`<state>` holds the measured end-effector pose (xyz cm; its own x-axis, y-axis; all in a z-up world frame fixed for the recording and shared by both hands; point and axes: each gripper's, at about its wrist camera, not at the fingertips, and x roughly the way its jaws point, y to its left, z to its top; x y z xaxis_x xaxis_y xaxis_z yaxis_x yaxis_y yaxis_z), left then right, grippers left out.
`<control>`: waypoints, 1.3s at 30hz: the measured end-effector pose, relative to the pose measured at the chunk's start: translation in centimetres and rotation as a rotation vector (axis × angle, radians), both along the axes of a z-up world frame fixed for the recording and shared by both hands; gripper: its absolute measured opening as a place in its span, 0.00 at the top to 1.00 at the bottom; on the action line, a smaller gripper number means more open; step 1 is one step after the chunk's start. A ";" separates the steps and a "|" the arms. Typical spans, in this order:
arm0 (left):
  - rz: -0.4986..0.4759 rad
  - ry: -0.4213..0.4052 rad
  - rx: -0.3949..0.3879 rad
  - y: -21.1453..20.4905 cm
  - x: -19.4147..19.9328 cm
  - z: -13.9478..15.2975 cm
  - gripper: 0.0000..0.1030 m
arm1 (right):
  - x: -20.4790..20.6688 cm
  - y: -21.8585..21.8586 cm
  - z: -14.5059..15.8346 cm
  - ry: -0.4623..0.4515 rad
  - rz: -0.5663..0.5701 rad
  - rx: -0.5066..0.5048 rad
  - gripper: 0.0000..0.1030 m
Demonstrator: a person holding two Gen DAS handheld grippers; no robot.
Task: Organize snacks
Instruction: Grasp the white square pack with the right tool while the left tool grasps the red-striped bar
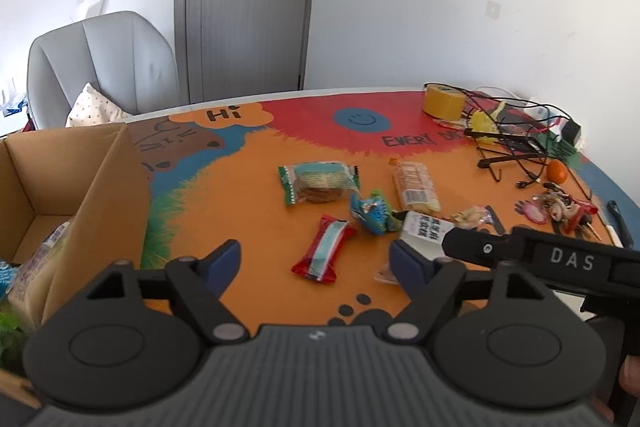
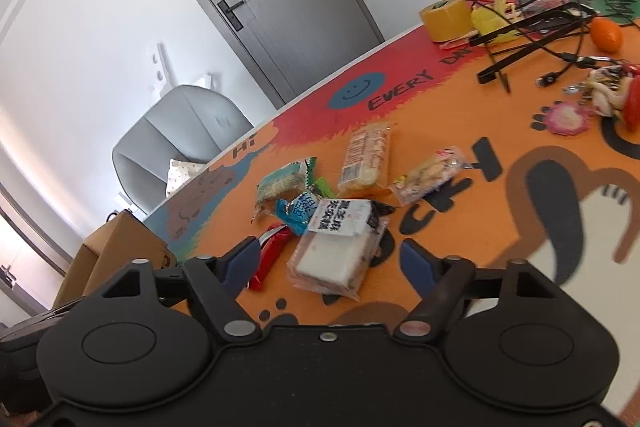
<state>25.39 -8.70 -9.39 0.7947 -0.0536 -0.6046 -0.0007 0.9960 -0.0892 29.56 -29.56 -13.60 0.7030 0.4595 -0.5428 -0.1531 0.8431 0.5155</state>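
my left gripper hangs over the orange table with its jaws apart, the red snack bar lying on the cloth between the blue pads, untouched. my right gripper also stands with jaws apart, the white cake pack lying between its fingers, no pad pressing it. just beyond lie a blue candy bag, a cookie pack, a cracker pack and a small clear bag. the cardboard box sits at the left edge with some snacks inside.
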 end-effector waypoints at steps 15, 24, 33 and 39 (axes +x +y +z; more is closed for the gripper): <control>0.022 0.079 -0.012 1.2 4.6 -1.8 0.33 | 3.5 3.0 -1.8 0.029 0.047 -0.144 0.42; -0.023 0.099 0.016 -1.3 6.2 -3.5 0.36 | 2.9 -0.1 -1.8 0.041 0.026 -0.103 0.53; -0.018 0.115 0.040 -1.3 6.8 -4.8 0.71 | 2.7 0.7 -0.7 0.005 0.026 -0.149 0.46; -0.012 0.131 -0.016 0.7 6.8 -4.5 0.82 | 3.8 3.3 -0.7 0.011 0.059 -0.220 0.34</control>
